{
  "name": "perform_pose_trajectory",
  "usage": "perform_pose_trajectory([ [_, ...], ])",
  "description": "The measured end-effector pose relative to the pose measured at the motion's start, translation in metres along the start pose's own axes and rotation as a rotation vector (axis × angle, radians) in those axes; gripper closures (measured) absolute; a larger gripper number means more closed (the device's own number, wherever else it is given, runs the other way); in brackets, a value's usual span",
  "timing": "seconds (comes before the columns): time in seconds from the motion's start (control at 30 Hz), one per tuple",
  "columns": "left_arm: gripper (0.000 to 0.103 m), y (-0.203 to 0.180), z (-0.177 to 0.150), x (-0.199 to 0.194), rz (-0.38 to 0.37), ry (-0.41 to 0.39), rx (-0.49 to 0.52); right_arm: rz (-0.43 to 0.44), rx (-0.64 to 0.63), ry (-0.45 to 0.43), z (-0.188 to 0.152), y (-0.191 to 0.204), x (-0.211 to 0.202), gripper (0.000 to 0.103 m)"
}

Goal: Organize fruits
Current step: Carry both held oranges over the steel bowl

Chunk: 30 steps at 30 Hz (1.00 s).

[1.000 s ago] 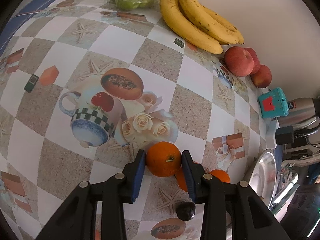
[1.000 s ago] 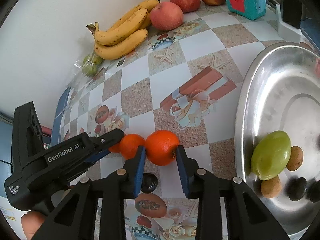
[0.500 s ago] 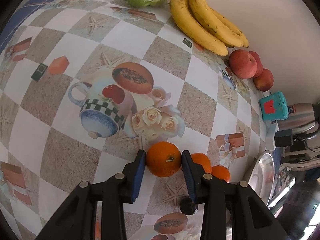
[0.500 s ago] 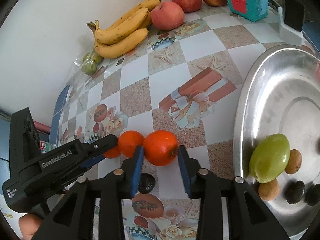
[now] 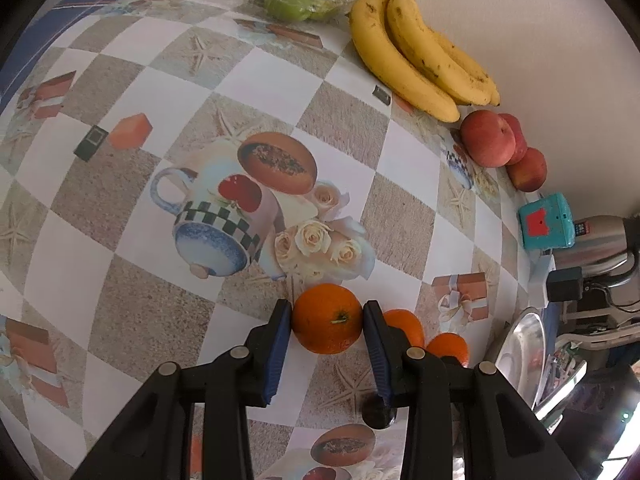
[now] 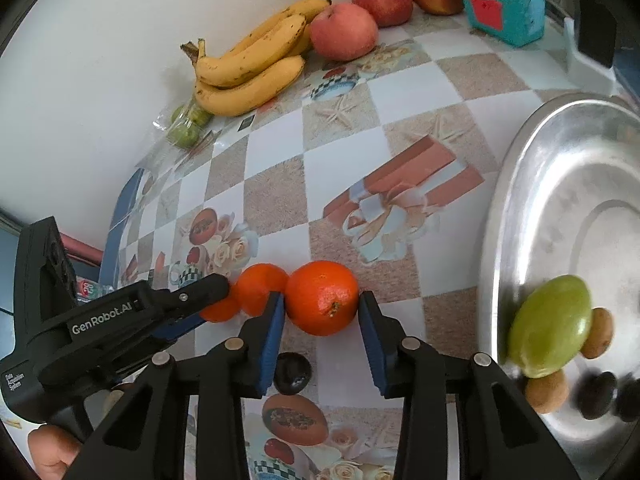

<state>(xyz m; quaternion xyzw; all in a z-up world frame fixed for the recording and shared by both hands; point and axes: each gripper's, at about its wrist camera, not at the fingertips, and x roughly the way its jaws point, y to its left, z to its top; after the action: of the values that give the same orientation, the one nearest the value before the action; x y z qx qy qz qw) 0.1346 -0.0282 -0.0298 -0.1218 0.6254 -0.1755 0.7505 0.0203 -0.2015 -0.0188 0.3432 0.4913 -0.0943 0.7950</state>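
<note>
Your left gripper [image 5: 327,354] clamps one orange [image 5: 327,319]; right gripper [image 6: 322,339] brackets another orange [image 6: 322,303], right pad apart.
Count: three oranges, three apples [image 6: 344,31], one banana bunch [image 6: 250,66].

A teal box [image 6: 505,5] with a red patch stands on the checkered patterned tablecloth [image 5: 256,80], near the wall.

Home kitchen, patterned tablecloth [image 5: 404,216] (teacups, roses), bananas [image 5: 420,60], steel tray [image 6: 560,240]
</note>
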Motion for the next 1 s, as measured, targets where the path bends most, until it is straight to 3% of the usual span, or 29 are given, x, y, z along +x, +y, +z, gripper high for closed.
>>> perform_pose_trajectory([
  [0.4,0.064,-0.014,-0.001,-0.032,-0.024,-0.077,0.034,-0.086,0.023,-0.065,0.006,-0.010,-0.041,0.064],
  [1.0,0.064,-0.064,-0.034,-0.048,-0.056,-0.104,0.168,-0.283,0.138,-0.195,0.002,-0.081,-0.116,0.064],
])
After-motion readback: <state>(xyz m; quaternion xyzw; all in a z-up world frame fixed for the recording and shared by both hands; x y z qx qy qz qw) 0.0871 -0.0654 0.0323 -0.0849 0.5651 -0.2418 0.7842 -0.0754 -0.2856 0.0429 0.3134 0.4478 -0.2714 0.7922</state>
